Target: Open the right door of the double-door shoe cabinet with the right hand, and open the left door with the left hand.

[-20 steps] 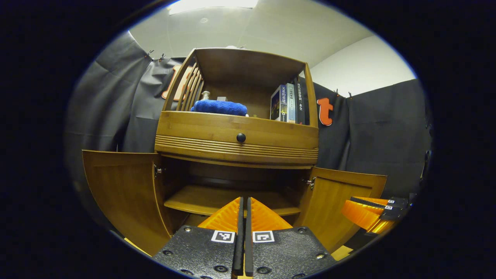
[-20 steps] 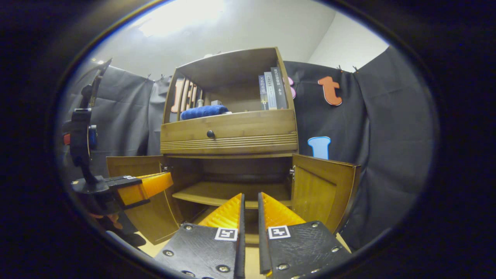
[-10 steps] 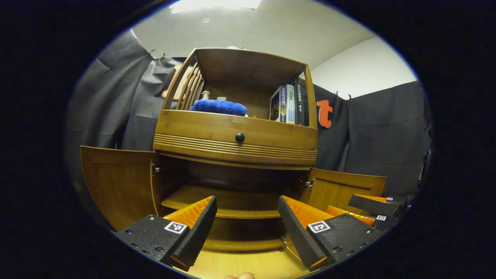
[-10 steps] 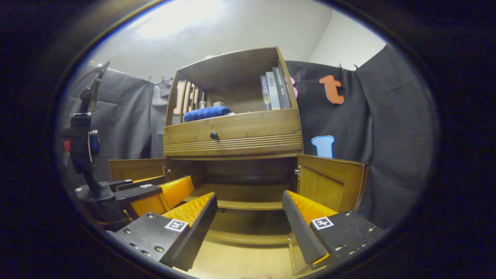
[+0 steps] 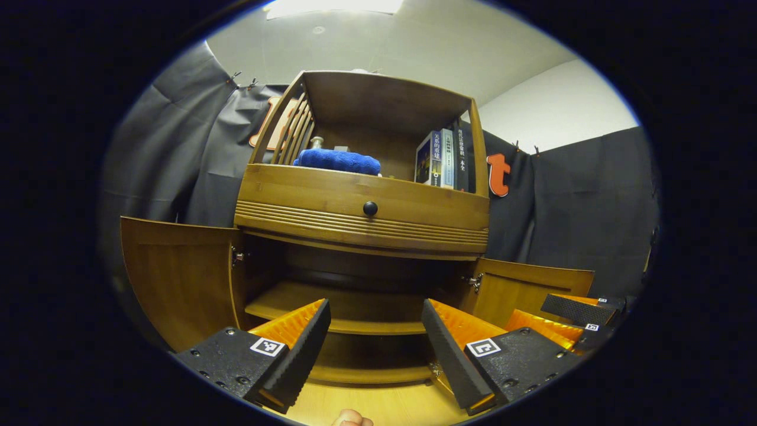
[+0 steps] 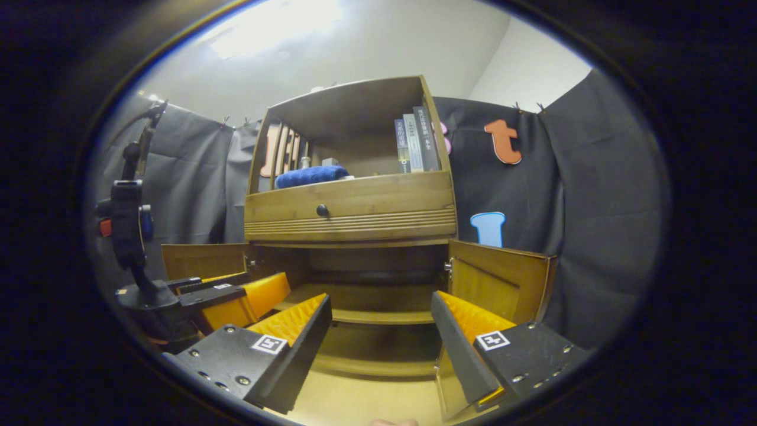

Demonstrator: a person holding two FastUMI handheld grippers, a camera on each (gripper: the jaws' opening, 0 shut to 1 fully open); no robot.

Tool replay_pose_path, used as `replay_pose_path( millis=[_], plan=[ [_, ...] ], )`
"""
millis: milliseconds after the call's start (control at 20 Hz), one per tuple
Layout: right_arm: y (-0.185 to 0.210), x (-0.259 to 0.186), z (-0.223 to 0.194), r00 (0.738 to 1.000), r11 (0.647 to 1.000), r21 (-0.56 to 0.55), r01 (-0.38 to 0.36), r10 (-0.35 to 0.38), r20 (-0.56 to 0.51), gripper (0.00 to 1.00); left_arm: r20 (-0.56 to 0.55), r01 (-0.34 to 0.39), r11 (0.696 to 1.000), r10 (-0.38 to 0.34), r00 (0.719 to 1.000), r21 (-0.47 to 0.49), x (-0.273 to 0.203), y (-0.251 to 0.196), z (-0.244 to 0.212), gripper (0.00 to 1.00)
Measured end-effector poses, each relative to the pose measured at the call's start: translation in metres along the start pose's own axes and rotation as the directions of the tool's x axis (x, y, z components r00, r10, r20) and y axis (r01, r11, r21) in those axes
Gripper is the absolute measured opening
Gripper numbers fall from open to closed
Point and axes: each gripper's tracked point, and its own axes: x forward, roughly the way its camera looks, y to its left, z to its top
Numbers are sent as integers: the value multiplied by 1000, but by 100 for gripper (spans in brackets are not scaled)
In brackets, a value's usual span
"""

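The wooden shoe cabinet [image 5: 361, 201] [image 6: 349, 204] stands ahead with both lower doors swung wide. Its left door [image 5: 177, 278] [image 6: 201, 260] hangs out to the left, its right door [image 5: 532, 287] [image 6: 502, 278] out to the right. Inside, a bare shelf [image 5: 349, 305] [image 6: 361, 302] shows. My left gripper [image 5: 374, 307] is open in front of the lower opening, touching nothing. My right gripper [image 6: 379, 302] is open too, likewise holding nothing. In the left gripper view the right gripper [image 5: 576, 322] sits at the far right by the right door. In the right gripper view the left gripper [image 6: 236, 293] sits low on the left.
A drawer with a dark round knob [image 5: 370, 208] [image 6: 322, 210] sits above the doors. The top shelf holds a folded blue towel [image 5: 337, 161] [image 6: 310, 176] and upright books [image 5: 440, 160] [image 6: 414, 142]. Black cloth walls stand behind and beside the cabinet. A light wooden floor [image 5: 378, 405] lies below.
Both grippers went from shut to open between one second and half a second ago. Since then they have barely moved. The doors stay wide.
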Motion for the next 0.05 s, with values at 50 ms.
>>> replay_pose_path(
  millis=[50],
  plan=[
    [0,0,2,1000,1000,-2,1,-1,6,100,1,11,1000,-11,1000,1,1,-4,0,92]
  ],
)
